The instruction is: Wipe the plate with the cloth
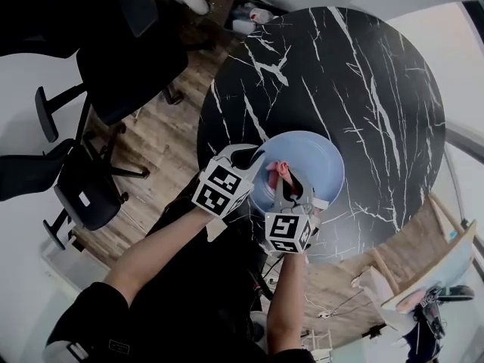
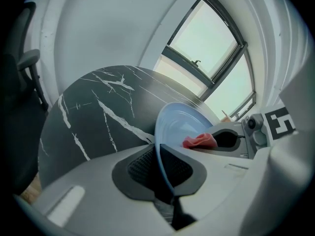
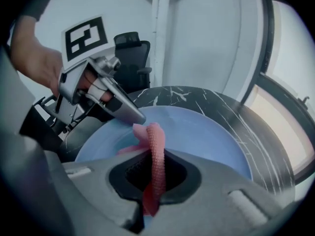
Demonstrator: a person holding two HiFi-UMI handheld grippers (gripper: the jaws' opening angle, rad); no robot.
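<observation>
- the plate (image 1: 314, 153) is showing as a smooth, round, pale blue dish at the near edge of a round black marble-look table (image 1: 363, 74) veined in white.
- the left gripper (image 2: 160, 170) is clamping the plate's thin rim edge-on between its ribbed dark pads.
- the right gripper (image 3: 155, 181) is pinching a pink, nubbly cloth (image 3: 156, 149), whose free end is lying in the plate's hollow.
- the head view alone is showing the wood-plank floor (image 1: 151, 142).
- the right gripper view alone is showing the hand (image 3: 34, 63) working the left gripper.
</observation>
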